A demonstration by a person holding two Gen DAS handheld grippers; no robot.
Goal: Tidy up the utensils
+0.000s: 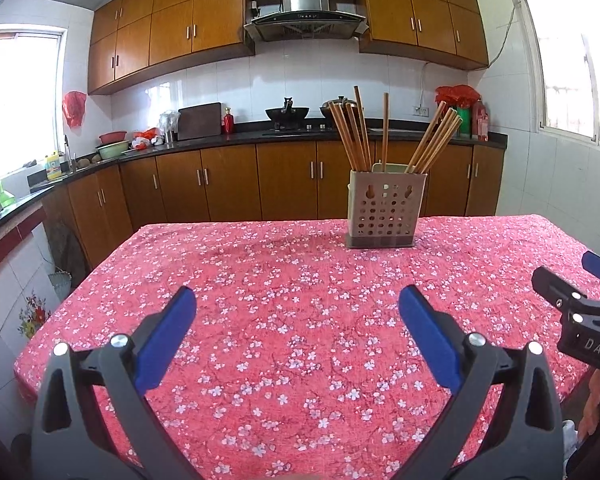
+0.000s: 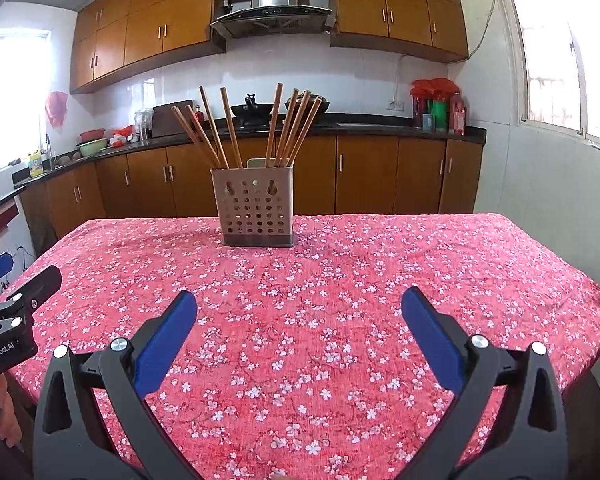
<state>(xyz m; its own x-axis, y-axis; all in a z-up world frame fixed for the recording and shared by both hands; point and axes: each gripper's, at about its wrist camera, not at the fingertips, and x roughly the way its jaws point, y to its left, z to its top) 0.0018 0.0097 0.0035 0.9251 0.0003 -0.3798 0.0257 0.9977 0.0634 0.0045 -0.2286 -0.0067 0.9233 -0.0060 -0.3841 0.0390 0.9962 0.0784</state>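
Note:
A beige perforated utensil holder (image 1: 386,210) (image 2: 256,210) stands upright near the table's far edge. Several wooden chopsticks (image 1: 356,136) (image 2: 296,124) lean out of it in two bunches, left and right. My left gripper (image 1: 298,300) hovers open over the near part of the red floral tablecloth (image 1: 284,280), nothing between its blue pads. My right gripper (image 2: 300,304) is likewise open and empty, well short of the holder. Each gripper shows at the edge of the other's view: the right gripper (image 1: 576,300) and the left gripper (image 2: 8,292).
The table (image 2: 420,260) fills the foreground, with its left and right edges dropping off to the floor. Behind it run brown kitchen cabinets (image 1: 228,180), a dark countertop with a wok (image 1: 287,114) and bowls, and windows on both sides.

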